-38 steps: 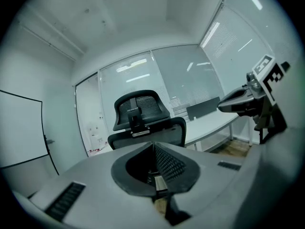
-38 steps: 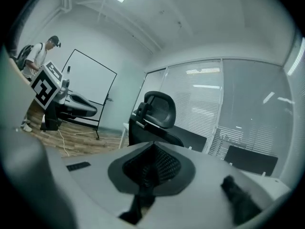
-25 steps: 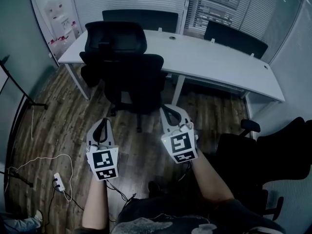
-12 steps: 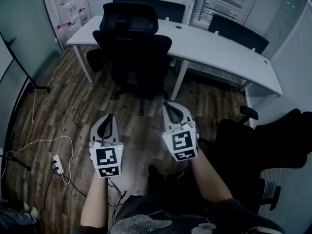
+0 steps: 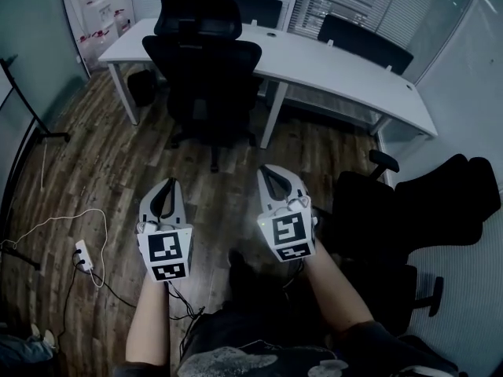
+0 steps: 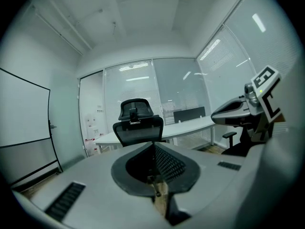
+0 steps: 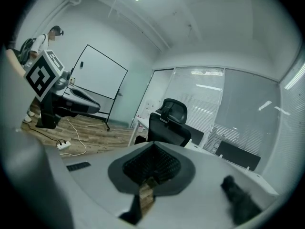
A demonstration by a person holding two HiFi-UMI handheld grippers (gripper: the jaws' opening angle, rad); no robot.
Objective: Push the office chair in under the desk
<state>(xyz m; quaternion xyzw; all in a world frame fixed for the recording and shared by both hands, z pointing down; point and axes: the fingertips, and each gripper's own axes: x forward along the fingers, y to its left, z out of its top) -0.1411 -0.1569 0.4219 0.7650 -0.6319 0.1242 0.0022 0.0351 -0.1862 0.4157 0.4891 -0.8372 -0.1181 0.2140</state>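
A black mesh-back office chair [image 5: 206, 61] with a headrest stands in front of the white desk [image 5: 330, 65], its back toward me and its seat out from under the desktop. The same chair [image 6: 138, 124] shows ahead in the left gripper view, and as the chair [image 7: 170, 125] in the right gripper view. My left gripper [image 5: 165, 194] and right gripper [image 5: 273, 177] hover side by side over the wood floor, well short of the chair. Both are shut with nothing between their jaws.
A second black chair [image 5: 409, 226] stands close at my right. Further chairs [image 5: 361, 42] sit behind the desk. A power strip with white cable [image 5: 82, 251] lies on the floor at left, by a stand's legs [image 5: 35, 128]. A whiteboard [image 7: 97, 82] stands far left.
The chair and desk have slid upward and slightly left in the head view as the view shifted. Both grippers keep their side-by-side pose and stay shut.
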